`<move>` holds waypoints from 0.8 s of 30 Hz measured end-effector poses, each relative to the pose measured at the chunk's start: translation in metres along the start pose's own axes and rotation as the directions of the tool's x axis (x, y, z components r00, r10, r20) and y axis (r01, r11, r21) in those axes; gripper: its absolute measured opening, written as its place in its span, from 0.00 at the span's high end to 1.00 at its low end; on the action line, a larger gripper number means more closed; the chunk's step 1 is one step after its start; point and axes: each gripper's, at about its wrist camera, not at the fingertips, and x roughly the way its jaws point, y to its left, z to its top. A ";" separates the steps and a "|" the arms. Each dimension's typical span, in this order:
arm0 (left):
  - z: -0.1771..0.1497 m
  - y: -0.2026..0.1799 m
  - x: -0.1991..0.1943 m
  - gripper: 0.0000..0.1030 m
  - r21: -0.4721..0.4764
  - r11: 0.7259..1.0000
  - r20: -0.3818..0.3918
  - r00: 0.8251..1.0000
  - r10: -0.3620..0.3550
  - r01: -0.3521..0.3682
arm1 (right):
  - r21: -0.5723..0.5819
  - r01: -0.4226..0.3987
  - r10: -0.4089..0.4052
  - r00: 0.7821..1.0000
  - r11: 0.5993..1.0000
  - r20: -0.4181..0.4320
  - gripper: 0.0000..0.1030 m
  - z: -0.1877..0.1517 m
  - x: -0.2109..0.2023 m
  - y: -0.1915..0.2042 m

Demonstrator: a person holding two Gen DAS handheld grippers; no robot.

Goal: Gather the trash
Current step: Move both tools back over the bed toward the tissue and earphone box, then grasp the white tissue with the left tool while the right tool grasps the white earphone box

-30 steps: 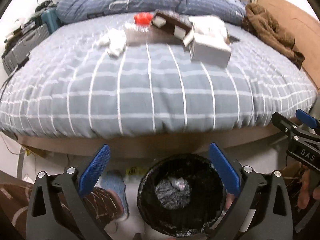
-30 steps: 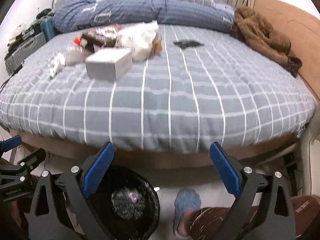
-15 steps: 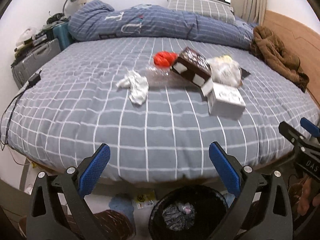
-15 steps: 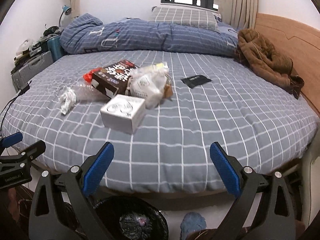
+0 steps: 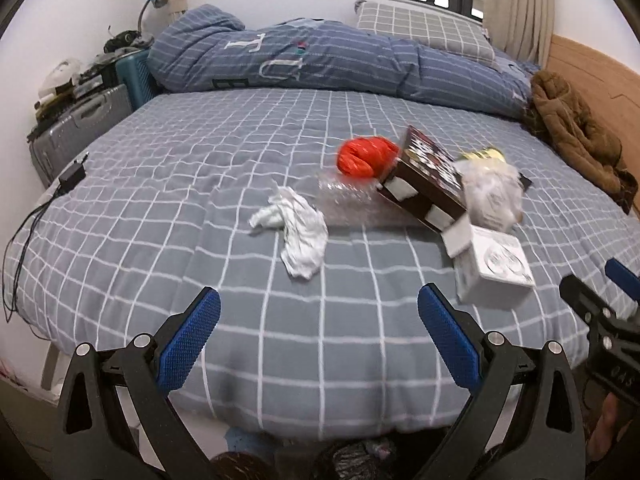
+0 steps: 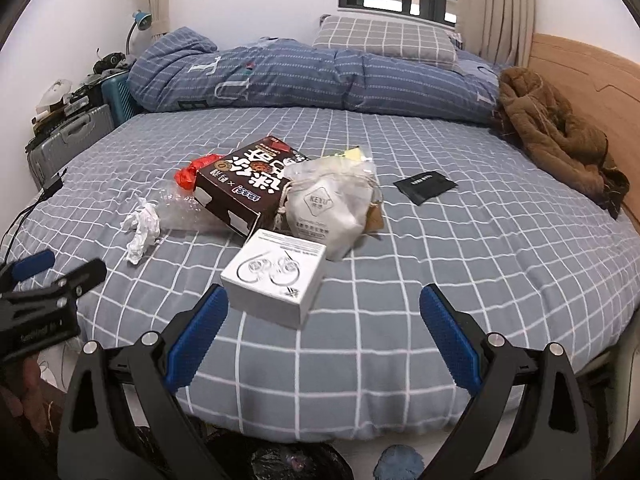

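Note:
Trash lies in a cluster on the grey checked bed [image 5: 160, 208]: a crumpled white tissue [image 5: 298, 224] [image 6: 141, 229], clear bubble wrap [image 5: 348, 204], a red plastic bag [image 5: 366, 156], a dark brown snack box [image 5: 430, 178] [image 6: 250, 184], a white drawstring pouch [image 6: 330, 208] and a white earphone box [image 6: 276, 276] [image 5: 494, 270]. My left gripper [image 5: 318, 344] is open and empty over the bed's near edge, in front of the tissue. My right gripper [image 6: 324, 344] is open and empty, just in front of the earphone box.
A black-lined trash bin [image 6: 296, 464] [image 5: 356, 460] stands on the floor below both grippers. A black card [image 6: 425, 186], a brown jacket [image 6: 556, 136], a rolled blue duvet [image 5: 340, 64] and a pillow lie farther back. Suitcases [image 5: 80, 128] stand left of the bed.
Both grippers have risen from beside the bin to above the bed's edge and moved toward the trash. The bin has dropped to the bottom of both views. Both stay open.

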 end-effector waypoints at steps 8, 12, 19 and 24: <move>0.025 0.015 0.040 0.06 -0.009 1.000 -0.030 0.999 0.020 -0.020 | 0.009 -0.023 0.023 0.998 1.000 -0.056 0.10 0.011 0.037 0.012; 0.037 0.017 0.061 0.06 -0.004 1.000 -0.047 0.998 0.030 -0.031 | 0.000 -0.022 0.022 0.997 1.000 -0.078 0.10 0.013 0.053 0.022; 0.046 0.016 0.095 0.07 0.007 0.999 -0.083 0.996 0.037 -0.037 | 0.011 -0.022 0.023 0.992 1.000 -0.120 0.10 0.013 0.077 0.029; 0.049 0.020 0.109 0.15 -0.004 0.999 -0.102 0.994 0.032 -0.033 | 0.033 -0.036 0.040 0.990 0.999 -0.134 0.10 0.012 0.084 0.028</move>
